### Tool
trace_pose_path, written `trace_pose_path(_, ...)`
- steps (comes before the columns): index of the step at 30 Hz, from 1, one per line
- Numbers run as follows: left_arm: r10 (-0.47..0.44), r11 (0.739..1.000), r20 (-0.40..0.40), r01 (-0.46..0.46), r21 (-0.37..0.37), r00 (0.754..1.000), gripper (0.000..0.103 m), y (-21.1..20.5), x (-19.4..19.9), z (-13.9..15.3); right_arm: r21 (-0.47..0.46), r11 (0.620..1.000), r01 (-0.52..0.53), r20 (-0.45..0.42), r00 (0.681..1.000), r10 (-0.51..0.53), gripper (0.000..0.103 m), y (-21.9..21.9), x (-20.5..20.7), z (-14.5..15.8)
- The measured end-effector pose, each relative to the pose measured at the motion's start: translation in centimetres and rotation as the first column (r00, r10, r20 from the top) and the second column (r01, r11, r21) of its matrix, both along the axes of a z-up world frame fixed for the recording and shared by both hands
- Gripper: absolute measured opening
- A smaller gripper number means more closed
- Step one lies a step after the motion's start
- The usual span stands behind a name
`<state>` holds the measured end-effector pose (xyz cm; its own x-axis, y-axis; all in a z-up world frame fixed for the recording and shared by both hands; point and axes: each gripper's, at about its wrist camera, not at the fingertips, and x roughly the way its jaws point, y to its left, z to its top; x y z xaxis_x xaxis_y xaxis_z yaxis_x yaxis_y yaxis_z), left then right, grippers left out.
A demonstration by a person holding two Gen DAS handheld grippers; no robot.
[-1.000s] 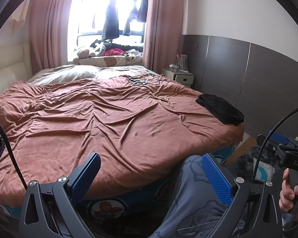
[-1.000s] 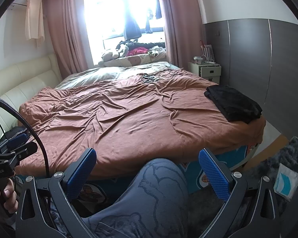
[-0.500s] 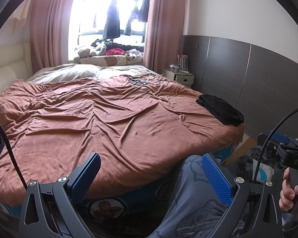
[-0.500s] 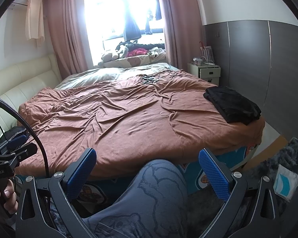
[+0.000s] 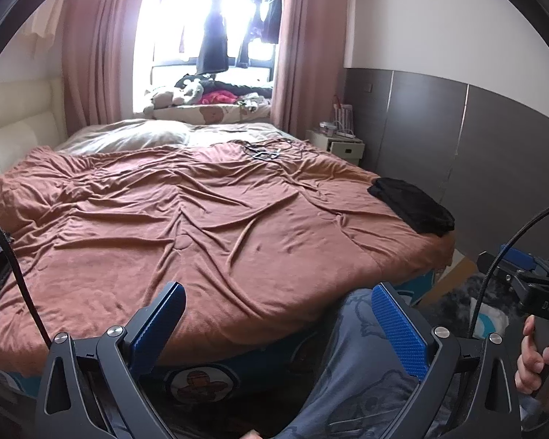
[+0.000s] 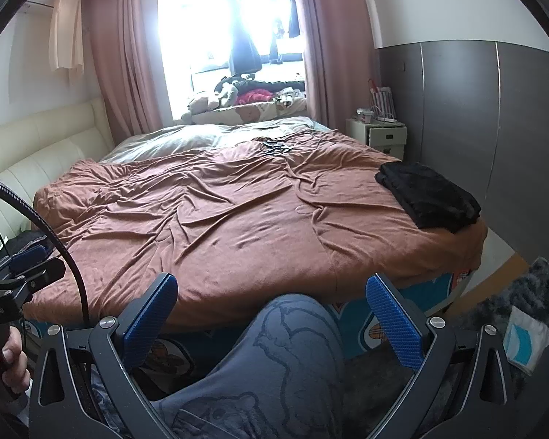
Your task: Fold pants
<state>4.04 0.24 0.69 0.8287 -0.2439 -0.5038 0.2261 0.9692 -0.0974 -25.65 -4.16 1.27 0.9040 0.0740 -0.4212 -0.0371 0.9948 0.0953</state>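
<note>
1. Little has moved over the last second: both wrist views have drifted only slightly, and the black pants (image 6: 430, 197) lie where they lay before, in a compact dark stack at the far right edge of the bed (image 6: 238, 219).
2. Left gripper (image 5: 276, 323) hangs at the near edge of the bed, jaws spread wide and empty, over the rumpled brown bedspread (image 5: 201, 226).
3. Right gripper (image 6: 271, 314) hangs beside it, jaws likewise parted and holding nothing, above the person's knee in grey printed trousers (image 6: 292, 347).
4. A hand (image 5: 538, 358) grips the right tool's handle at the frame's right edge.
5. Judged from this, the pants already look folded and set aside, well apart from both grippers; either the job is finished or no new garment has been brought in yet.
</note>
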Motion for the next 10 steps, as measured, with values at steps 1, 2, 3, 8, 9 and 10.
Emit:
trace_pose_path(1, -0.007, 1.000, 0.004, 0.007, -0.003, 1.000, 0.103, 0.02, -0.03, 0.04, 0.000, 1.000, 0.000, 0.001, 1.000, 0.000, 0.103, 0.00, -0.02, 0.02)
trace_pose_path(2, -0.016, 1.000, 0.007, 0.016, -0.008, 1.000, 0.103, 0.03, -0.11, 0.08, 0.000, 1.000, 0.000, 0.002, 1.000, 0.000, 0.103, -0.04, -0.04, 0.06)
trace_pose_path(3, -0.019, 1.000, 0.008, 0.019, -0.009, 1.000, 0.103, -0.01, -0.19, 0.09, 0.001, 1.000, 0.000, 0.002, 1.000, 0.000, 0.103, -0.07, -0.07, 0.07)
trace_pose_path(8, -0.024, 1.000, 0.001, 0.024, -0.006, 1.000, 0.103, -0.23, -0.16, -0.05, 0.003, 1.000, 0.001, 0.001, 1.000, -0.001, 0.103, -0.28, -0.09, 0.00)
trace_pose_path(9, -0.023, 1.000, -0.003, 0.023, -0.009, 1.000, 0.103, -0.25, -0.10, -0.07, 0.003, 1.000, 0.000, 0.001, 1.000, 0.000, 0.103, -0.32, -0.12, 0.02)
trace_pose_path(10, -0.022, 1.000, -0.006, 0.022, -0.011, 1.000, 0.103, -0.28, 0.00, -0.09, 0.003, 1.000, 0.000, 0.002, 1.000, 0.000, 0.103, -0.35, -0.13, 0.03)
